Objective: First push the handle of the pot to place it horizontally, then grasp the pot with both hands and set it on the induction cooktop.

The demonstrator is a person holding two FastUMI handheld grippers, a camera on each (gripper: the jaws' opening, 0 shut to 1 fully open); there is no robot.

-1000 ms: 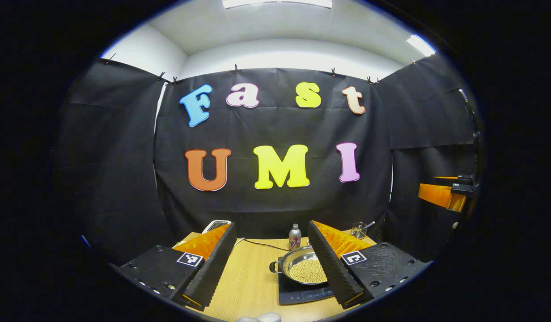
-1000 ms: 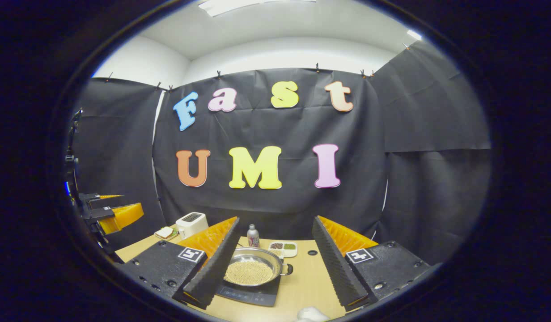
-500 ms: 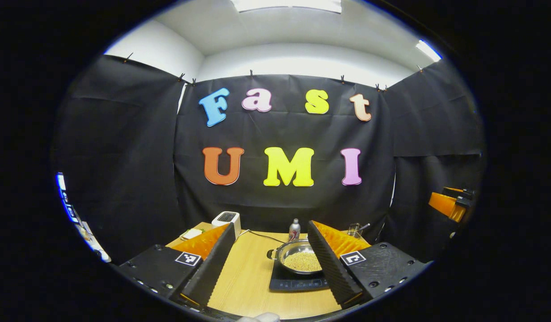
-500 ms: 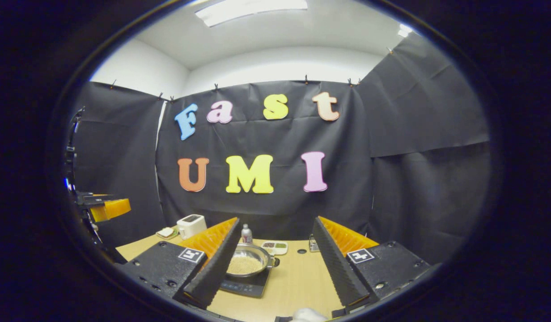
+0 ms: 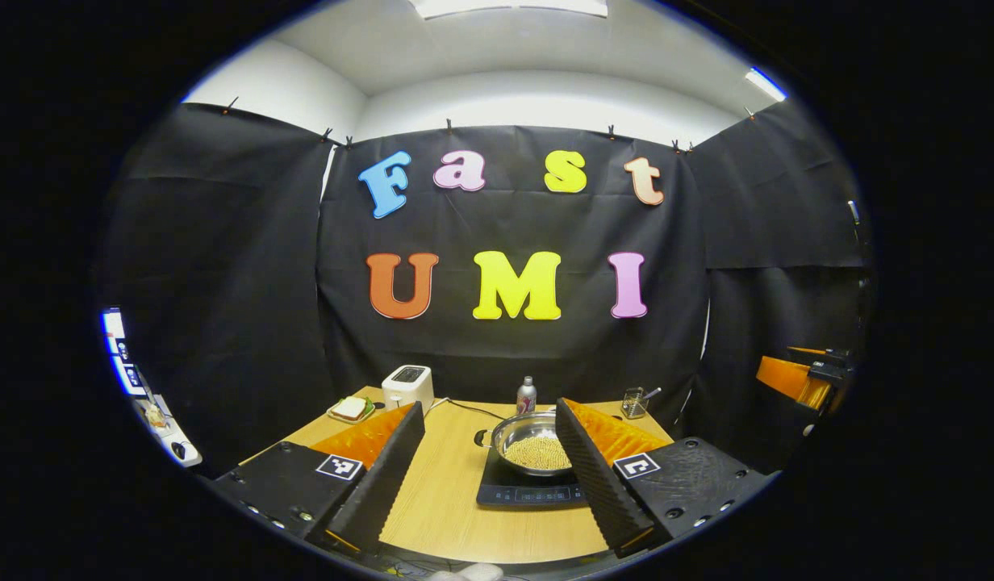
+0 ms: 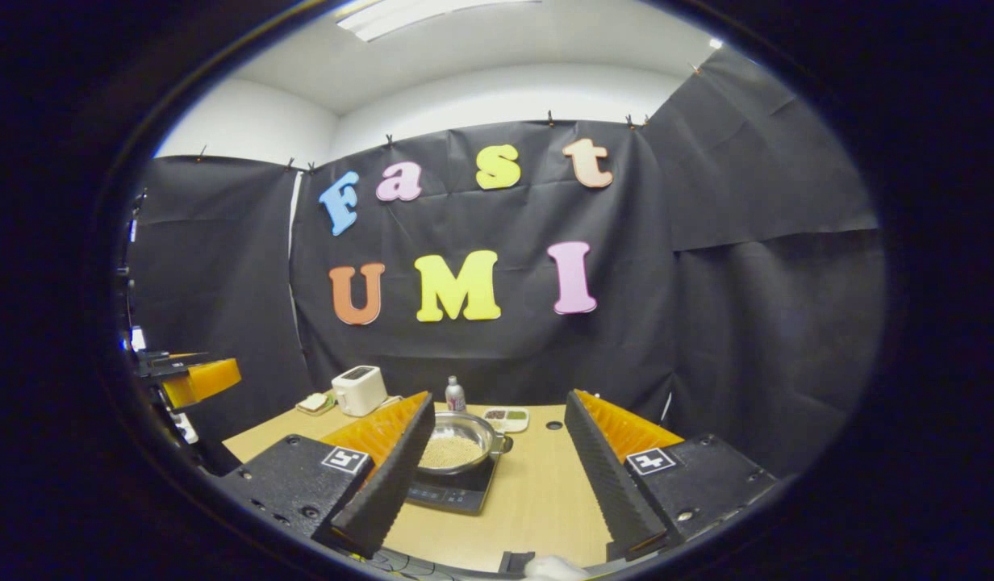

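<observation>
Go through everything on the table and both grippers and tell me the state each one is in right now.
Pot: upright on the cooktop, holding small pale beads, no lid.
Induction cooktop: flat on the table, under the pot.
Left gripper: jaws open, holding nothing, apart from the pot.
Right gripper: jaws open, holding nothing.
Toaster: upright.
Bottle: upright, capped.
Glass: upright, something standing in it.

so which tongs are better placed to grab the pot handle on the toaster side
Left, probably. The left tongs are open, and that handle of the pot sits in the gap between their fingers. From the right tongs it lies across the pot, behind a finger.
</observation>
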